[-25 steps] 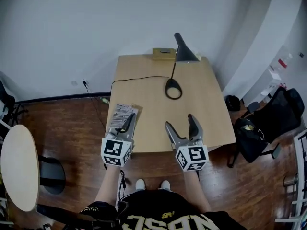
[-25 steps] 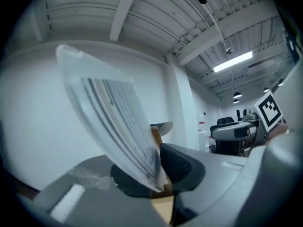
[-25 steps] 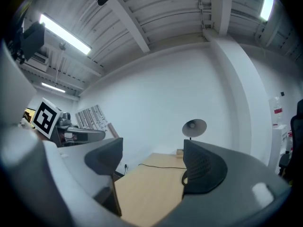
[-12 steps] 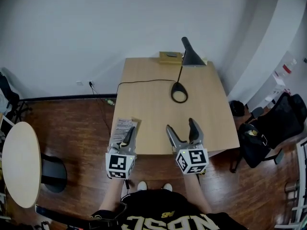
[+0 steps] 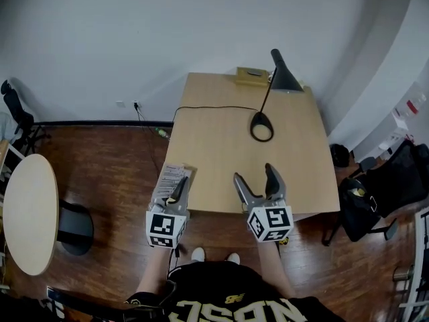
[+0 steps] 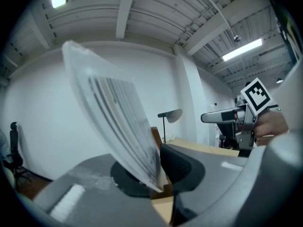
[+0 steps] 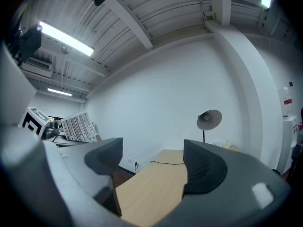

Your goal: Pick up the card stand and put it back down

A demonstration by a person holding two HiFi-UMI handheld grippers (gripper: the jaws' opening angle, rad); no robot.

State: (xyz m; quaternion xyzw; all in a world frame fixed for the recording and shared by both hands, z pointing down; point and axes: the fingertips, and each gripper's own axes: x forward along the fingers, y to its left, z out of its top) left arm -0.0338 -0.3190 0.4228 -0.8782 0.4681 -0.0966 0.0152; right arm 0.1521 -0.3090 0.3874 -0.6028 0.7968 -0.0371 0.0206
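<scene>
Left gripper (image 5: 179,185): jaws pressed together on the lower part of the card stand, with the clear panel pinched between the dark pads.
Card stand (image 6: 116,122): a clear panel with a striped printed card in it, on what looks like a wooden foot. It leans to the left in the left gripper view. From the head view it sits at the front-left corner of the table, partly out past the edge. No view shows whether its foot touches the wood.
Right gripper (image 5: 255,178): jaws apart with nothing between them, over the table's front edge, near the left gripper but not touching it.
Table (image 5: 221,146): light wood, bare across the middle. A black desk lamp (image 5: 263,123) and its cord stand at the far side, well away from the grippers.
Step in hand: probably the carry, with the stand in the grip and the set-down yet to come.
Doing it well: bring the stand inward over the bare wood. Turn the gripper until the foot is level, lower it until the foot lies flat, and only then part the jaws.
Risk: the grip is on a smooth, thin panel that could slip or pivot. If it is let go at the corner, or while tilted, it would likely tip over or fall to the floor.
</scene>
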